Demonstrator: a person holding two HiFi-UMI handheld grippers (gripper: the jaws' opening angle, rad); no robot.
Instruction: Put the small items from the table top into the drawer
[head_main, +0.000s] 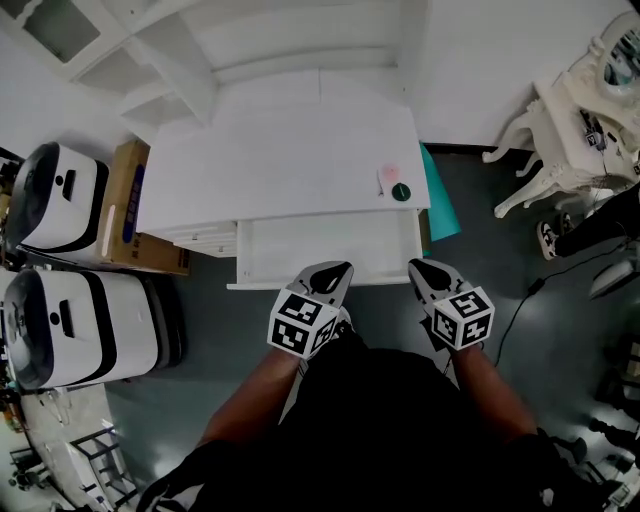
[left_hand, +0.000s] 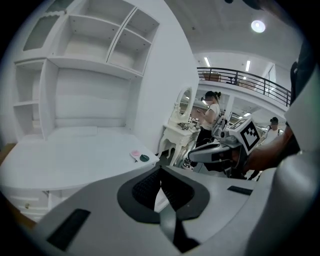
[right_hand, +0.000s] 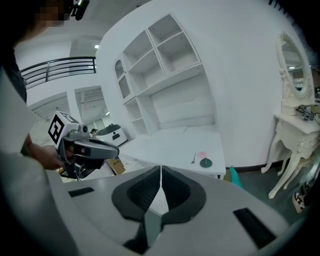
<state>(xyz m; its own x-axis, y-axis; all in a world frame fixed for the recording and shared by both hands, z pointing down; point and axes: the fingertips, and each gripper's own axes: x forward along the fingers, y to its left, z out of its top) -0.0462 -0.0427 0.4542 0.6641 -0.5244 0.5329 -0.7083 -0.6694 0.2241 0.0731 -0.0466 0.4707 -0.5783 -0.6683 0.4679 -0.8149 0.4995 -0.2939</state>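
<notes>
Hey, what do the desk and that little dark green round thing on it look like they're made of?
Desk: likely painted wood or laminate board, judging by its flat, evenly matte white top and square edges. Dark green round thing: probably plastic, going by its smooth, uniform colour and small pale spot, though it is too small to be sure.

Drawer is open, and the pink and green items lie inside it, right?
No. The drawer is open, but the pink item and green disc lie on the table top near its right front corner; the head view shows it.
</notes>
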